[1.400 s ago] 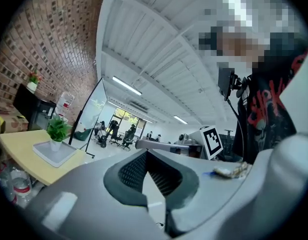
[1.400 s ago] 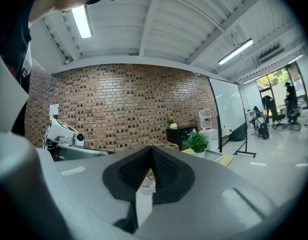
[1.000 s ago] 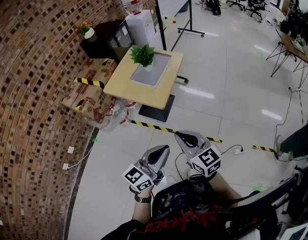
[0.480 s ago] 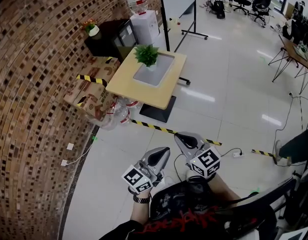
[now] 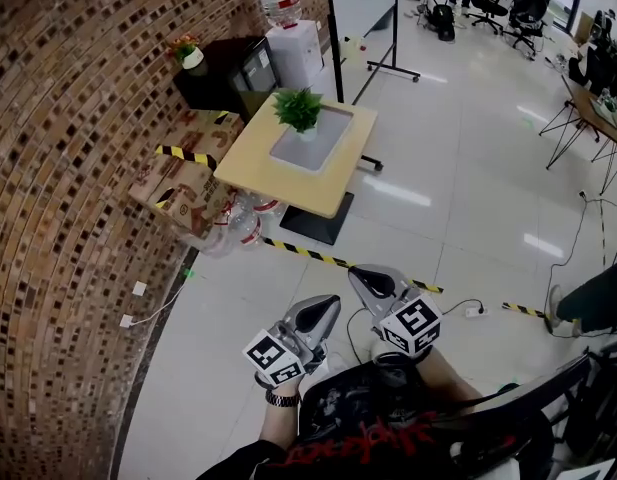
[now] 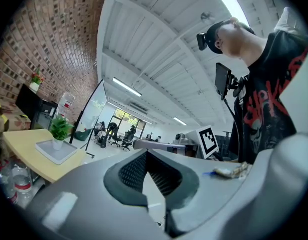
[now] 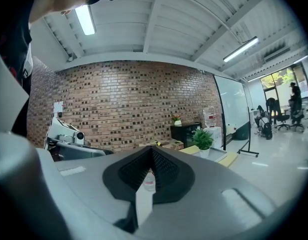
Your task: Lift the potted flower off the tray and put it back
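Potted flower (image 5: 298,109) drifted rightward in view, on tray (image 5: 314,144).

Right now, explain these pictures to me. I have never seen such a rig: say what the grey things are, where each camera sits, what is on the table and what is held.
There is no robot: a person carries a pair of hand-held grasping tools. The head view comes from a camera on the person's head, looking down at the left tool and the right tool near the body; the marker cubes are part of them. The other two views come from cameras riding on each tool, looking along its jaws. Both pairs of jaws are shut, with nothing between them. Across the floor stands a wooden table bearing a grey tray, and the potted flower stands on that tray, untouched.
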